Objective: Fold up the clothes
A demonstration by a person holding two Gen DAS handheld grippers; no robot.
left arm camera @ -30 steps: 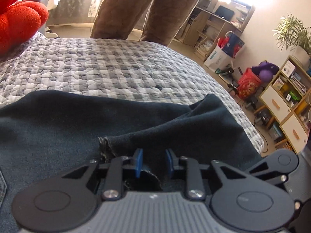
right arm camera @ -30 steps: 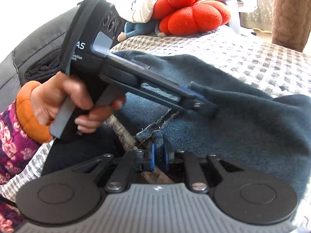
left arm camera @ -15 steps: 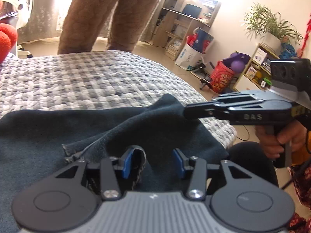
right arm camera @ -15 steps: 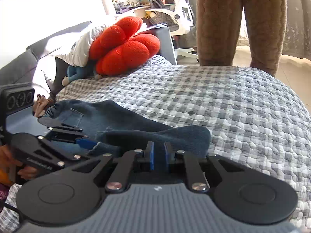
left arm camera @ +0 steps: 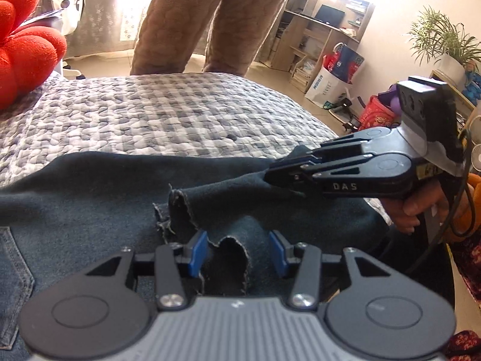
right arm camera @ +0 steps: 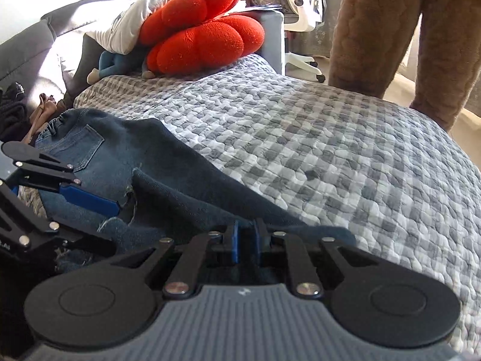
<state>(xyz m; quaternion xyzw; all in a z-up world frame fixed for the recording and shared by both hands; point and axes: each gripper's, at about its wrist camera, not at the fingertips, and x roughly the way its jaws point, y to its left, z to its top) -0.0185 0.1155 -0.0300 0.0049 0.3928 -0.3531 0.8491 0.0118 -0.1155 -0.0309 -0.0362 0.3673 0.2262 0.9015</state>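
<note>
Jeans (left arm camera: 90,210) hem pinched by right gripper (right arm camera: 245,242); left gripper (left arm camera: 237,251) parted.

Dk blue jeans (right arm camera: 90,153), grey-white check quilt (right arm camera: 300,138), red cushion (right arm camera: 198,36)

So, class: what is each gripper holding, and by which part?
Right gripper: dark blue denim jeans, by the frayed leg hem. Left gripper: open, holding nothing.

Dark blue jeans (left arm camera: 90,198) lie spread on the checked quilt just ahead of my tongs, back pocket up by the elastic waist to my left. One frayed leg hem stands loose between my left jaws; another fold is pinched in my right.
</note>
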